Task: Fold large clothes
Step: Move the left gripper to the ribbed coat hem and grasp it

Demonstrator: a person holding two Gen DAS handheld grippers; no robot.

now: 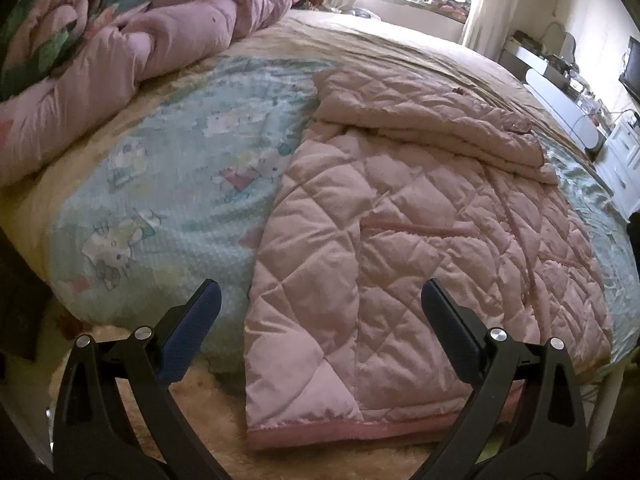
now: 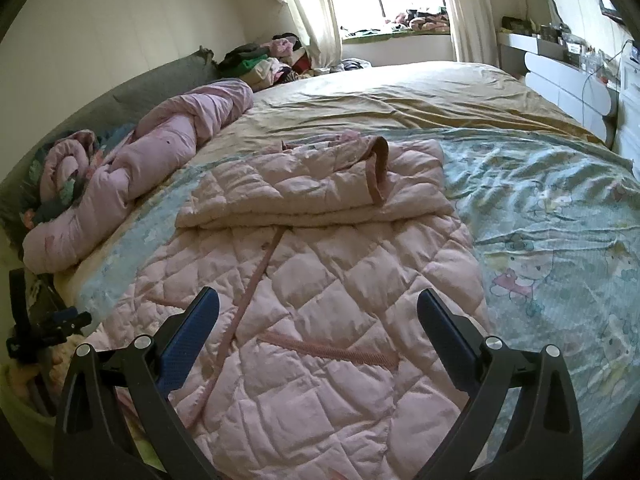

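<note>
A quilted pink jacket (image 1: 400,240) is spread on the bed directly ahead of both grippers, its hem lying nearest them and its far end already doubled back toward them into a thick fold (image 2: 320,196). It appears to have been laid flat on the cartoon-print sheet (image 1: 160,184) so that the next fold can be made against an even surface. The left gripper (image 1: 320,312) is held wide open and empty above the hem's left corner, which lies between and just below its fingers; this position is judged to suit a pinch on that corner. The right gripper (image 2: 318,312) is likewise spread wide with nothing in its grasp, and is poised over the middle of the garment, where the front trim (image 2: 256,280) runs away from it. A cuff or strap (image 2: 378,172) is left curled on top of the fold beyond the right gripper. A rolled pink duvet (image 2: 140,176) is pushed well off to the left, seemingly to keep the working area free. The sleeves are mostly hidden inside the fold, and the near hem is cut off below the right gripper's view. The clutter on the window ledge (image 2: 400,24) far ahead cannot be made out, being washed out by daylight.
</note>
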